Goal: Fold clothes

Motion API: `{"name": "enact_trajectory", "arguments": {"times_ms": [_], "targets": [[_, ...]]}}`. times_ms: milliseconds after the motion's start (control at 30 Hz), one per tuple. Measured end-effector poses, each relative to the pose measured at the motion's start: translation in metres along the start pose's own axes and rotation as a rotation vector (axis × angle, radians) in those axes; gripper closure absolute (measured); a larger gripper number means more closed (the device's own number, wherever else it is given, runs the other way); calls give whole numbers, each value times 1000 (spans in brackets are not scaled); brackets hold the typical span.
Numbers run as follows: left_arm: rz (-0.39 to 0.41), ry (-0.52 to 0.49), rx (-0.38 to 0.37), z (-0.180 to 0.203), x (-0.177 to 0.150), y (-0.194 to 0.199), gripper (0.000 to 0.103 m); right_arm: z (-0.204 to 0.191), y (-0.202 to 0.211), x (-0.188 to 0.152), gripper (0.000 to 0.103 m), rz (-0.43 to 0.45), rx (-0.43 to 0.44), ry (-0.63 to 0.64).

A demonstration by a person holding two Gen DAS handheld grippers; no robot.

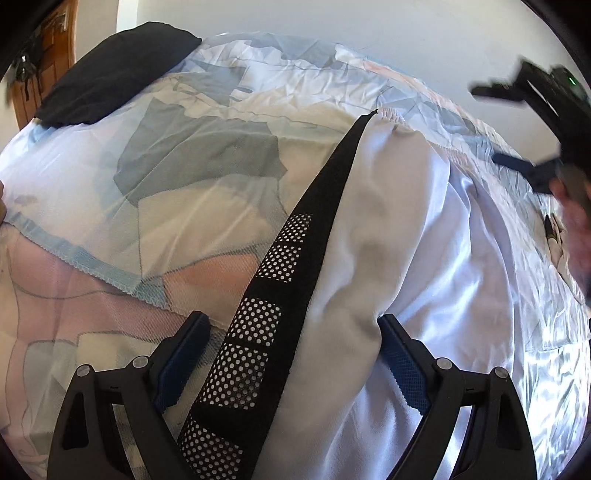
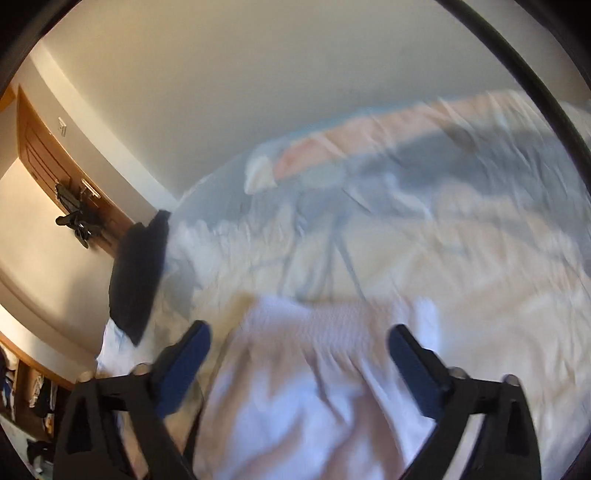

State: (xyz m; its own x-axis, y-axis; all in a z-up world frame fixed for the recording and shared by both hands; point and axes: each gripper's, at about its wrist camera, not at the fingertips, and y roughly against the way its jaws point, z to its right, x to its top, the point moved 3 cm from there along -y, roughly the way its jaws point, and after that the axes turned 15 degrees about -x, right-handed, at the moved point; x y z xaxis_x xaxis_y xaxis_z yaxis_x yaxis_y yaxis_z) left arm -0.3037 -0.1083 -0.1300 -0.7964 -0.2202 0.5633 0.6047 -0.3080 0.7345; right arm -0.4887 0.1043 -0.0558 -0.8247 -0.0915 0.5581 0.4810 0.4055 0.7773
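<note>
A white garment [image 1: 399,229] with a black perforated side stripe [image 1: 280,295] lies spread on the bed, its gathered waistband [image 1: 391,118] at the far end. My left gripper [image 1: 293,325] hovers open over the near part, one finger on each side of the stripe, pads off the cloth. At the upper right of the left wrist view, my right gripper [image 1: 487,125] is held above the waistband end by a hand [image 1: 576,229]. In the blurred right wrist view the right gripper [image 2: 299,332] is open above the white garment [image 2: 303,387], with nothing gripped.
The bed carries a wrinkled sheet [image 1: 192,155] patterned in grey, blue, pink and cream. A black folded cloth [image 1: 110,74] lies at the bed's far left corner, also black folded cloth [image 2: 136,273]. A wooden door [image 2: 48,155] with dark items hanging stands beyond; a pale wall [image 1: 406,33] backs the bed.
</note>
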Motion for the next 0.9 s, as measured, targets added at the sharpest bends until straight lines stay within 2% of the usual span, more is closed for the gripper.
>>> {"name": "enact_trajectory", "arguments": {"times_ms": [67,100,167,233,267,300,333,367,433,500,533,600,633,667,700,767,833,900], "targets": [[-3,2,3,1,-2,0,12,0,-13,-14,11,-30,17,36],[-15,1,6,3,-5,-1,12,1,-24,-19,14,-54,-7,47],[-67,-15,17,6,-5,-3,12,12,-51,-24,32,-110,-89,38],[-168,-43,13,13,-2,-5,12,22,-56,-21,33,-89,-88,2],[-211,-54,-6,18,-1,-2,12,22,-53,-19,35,-88,-93,-4],[-219,-55,-58,22,5,6,12,20,-44,-18,36,-89,-109,4],[-210,-57,-105,26,10,15,12,17,-33,-18,34,-86,-129,17],[-152,-64,-130,27,18,27,12,14,-17,-22,24,-73,-137,33],[-30,-66,-112,20,34,46,12,13,21,-39,13,-43,-125,54],[31,17,-171,5,36,46,12,13,65,-77,6,-54,-126,73],[38,82,-218,-4,34,42,12,15,83,-99,5,-62,-144,85],[-20,248,-330,-15,20,30,12,17,118,-156,5,-78,-253,130],[-47,317,-384,-17,17,22,12,14,131,-178,3,-77,-273,140],[-62,333,-420,-8,20,14,12,8,139,-202,1,-86,-263,154],[-67,292,-418,3,19,16,12,0,146,-226,1,-100,-241,173],[-49,132,-422,34,18,29,12,-19,148,-264,1,-131,-206,230],[-8,17,-442,56,10,50,12,-32,141,-288,3,-170,-186,259],[-40,-5,-412,57,-6,65,12,-36,134,-303,3,-206,-208,247]]}}
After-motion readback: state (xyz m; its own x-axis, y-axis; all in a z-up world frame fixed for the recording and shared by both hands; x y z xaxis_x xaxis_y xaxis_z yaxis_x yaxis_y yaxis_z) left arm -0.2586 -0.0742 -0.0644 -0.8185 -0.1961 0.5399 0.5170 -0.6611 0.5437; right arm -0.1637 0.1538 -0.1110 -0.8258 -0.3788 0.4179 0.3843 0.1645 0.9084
